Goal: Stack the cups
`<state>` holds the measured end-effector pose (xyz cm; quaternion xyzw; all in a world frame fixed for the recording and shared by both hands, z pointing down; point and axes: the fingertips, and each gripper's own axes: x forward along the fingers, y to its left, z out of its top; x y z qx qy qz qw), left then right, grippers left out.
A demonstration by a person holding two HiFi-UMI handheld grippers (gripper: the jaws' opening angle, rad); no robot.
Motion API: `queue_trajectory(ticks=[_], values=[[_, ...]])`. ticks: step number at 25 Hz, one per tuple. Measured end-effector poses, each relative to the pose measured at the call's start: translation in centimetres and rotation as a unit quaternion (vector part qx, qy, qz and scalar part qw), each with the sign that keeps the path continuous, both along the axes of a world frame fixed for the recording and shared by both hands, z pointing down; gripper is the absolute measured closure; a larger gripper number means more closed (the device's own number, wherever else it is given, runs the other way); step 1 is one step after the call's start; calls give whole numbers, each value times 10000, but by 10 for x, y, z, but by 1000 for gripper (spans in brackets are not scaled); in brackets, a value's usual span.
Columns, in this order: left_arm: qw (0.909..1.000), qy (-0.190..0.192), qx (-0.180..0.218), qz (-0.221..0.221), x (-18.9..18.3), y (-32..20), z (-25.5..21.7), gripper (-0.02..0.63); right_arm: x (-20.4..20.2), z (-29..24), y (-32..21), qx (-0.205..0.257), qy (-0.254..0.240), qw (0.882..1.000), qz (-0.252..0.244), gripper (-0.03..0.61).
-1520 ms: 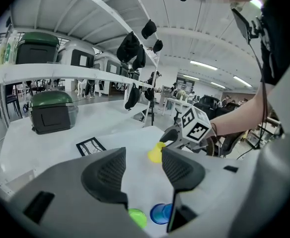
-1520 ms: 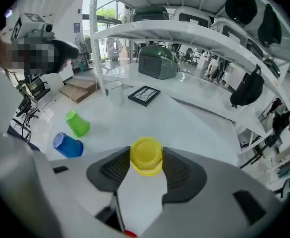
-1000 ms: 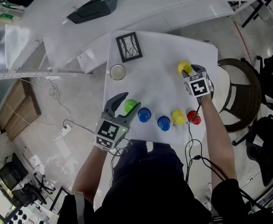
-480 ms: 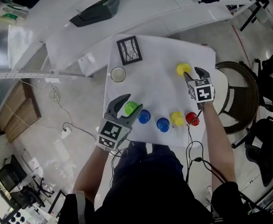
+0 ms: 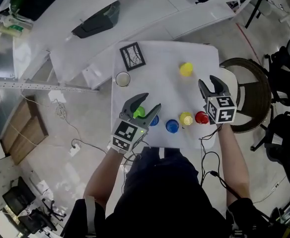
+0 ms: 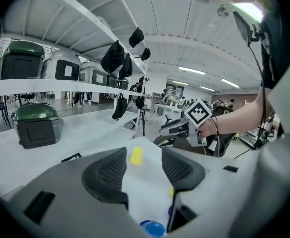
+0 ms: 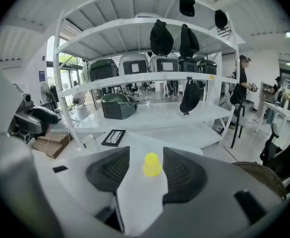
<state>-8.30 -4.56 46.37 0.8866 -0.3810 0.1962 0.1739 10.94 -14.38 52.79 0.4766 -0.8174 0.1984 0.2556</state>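
Left gripper (image 5: 152, 100), jaws wide and empty, hovers over the green cup (image 5: 139, 112). Right gripper (image 5: 207, 80) has its jaws closing on nothing; a lone yellow cup (image 5: 185, 69) stands at its eleven o'clock, well apart.

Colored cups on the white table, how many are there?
6. One yellow cup alone at the far side; in the near row: green cup, blue cup, second blue cup, second yellow cup, red cup. The left gripper overlaps the green one, so another could be hidden.
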Motion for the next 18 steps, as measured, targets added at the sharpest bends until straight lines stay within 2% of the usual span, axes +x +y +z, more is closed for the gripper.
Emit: queue_trajectory(ticks=[6,11,14,18], values=[[9988,-93,54,477,35,20,0,400,17,-12,48,75,-86,9995,277,387],[9932,-231,-170,1126,72,39,22,400,35,-14,80,61,-240,9978,614,387],[9844,-529,-272,1656,95,53,45,400,48,-11,97,3,-251,9962,829,387],[9670,-979,-327,2331,130,69,75,400,70,-3,115,-84,-249,9933,1123,391]])
